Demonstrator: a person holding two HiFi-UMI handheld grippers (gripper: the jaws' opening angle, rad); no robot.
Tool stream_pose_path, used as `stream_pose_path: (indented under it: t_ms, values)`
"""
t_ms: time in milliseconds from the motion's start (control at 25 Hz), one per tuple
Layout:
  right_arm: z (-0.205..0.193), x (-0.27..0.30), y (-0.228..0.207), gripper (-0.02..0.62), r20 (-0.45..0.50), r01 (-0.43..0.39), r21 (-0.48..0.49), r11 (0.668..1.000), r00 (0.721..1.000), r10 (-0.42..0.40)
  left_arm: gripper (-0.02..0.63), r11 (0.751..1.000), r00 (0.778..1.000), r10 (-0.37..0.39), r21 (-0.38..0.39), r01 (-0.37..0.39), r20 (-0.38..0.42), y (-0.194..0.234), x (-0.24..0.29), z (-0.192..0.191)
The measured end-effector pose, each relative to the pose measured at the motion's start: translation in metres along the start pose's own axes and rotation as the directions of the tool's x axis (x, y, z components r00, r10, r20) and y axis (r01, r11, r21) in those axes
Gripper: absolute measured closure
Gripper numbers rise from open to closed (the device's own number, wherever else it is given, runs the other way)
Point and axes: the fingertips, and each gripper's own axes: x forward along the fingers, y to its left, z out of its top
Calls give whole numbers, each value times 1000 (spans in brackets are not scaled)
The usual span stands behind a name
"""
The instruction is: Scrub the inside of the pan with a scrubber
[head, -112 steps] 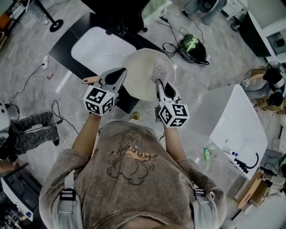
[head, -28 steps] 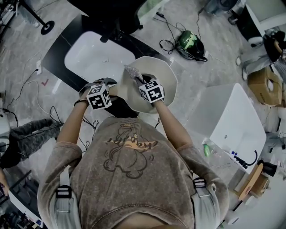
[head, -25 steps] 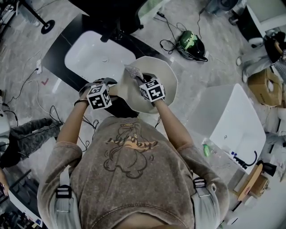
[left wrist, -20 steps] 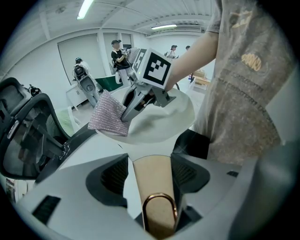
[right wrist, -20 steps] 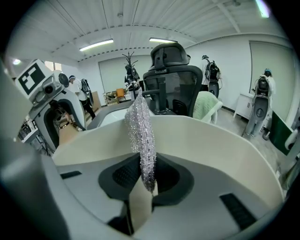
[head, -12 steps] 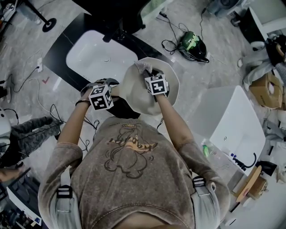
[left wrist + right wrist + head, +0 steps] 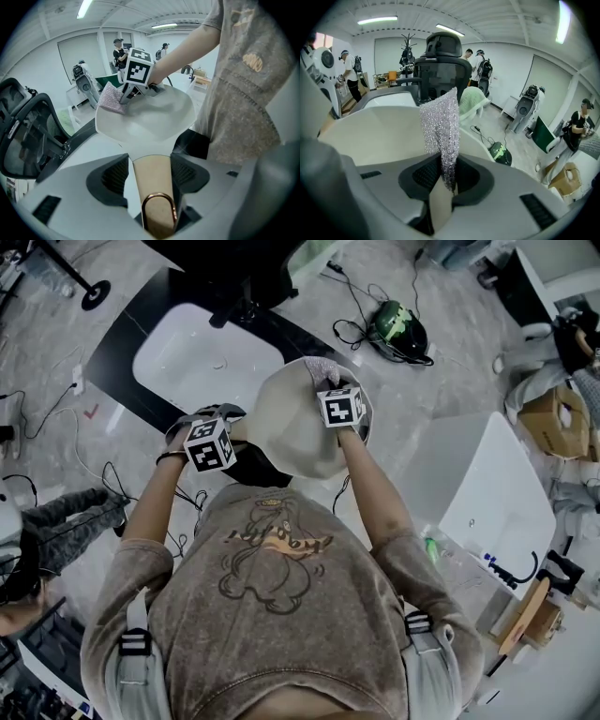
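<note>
Your left hand-held gripper was clamped on the handle of the pan, and this grip kept the pan raised and tilted with its inside exposed to the tool. Your right hand-held gripper was closed on the lower end of the scrubber, leaving most of the mesh free beyond the jaws for contact. The scrubber lay against the pan's inside, at the rim farthest from the handle. The count was one pan, one scrubber and two hand-held grippers.
</note>
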Motion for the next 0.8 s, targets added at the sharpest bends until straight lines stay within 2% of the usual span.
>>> stream_pose_path:
  t_ms: [200,360,480,600,800]
  values:
    - [-17,-5,-11,512,-79,42,-39,998,996,-45,316,1000,1000,1,-13,-1,4,-1,0,0]
    - [-24,-10,-10,512,-139,51,-117,992,988,-67,316,1000,1000,7,-17,-7,-2,-1,1,1]
    - [-27,-12,-9,512,-176,29,-173,985,983,-60,316,1000,1000,10,-19,-10,-6,-2,1,2]
    - [-33,-15,-9,512,-230,0,-285,959,971,-68,318,1000,1000,13,-20,-14,-6,-1,1,1]
    - [-55,-23,-9,514,-347,-109,-389,915,937,-36,319,1000,1000,18,-22,-19,-10,0,3,-1]
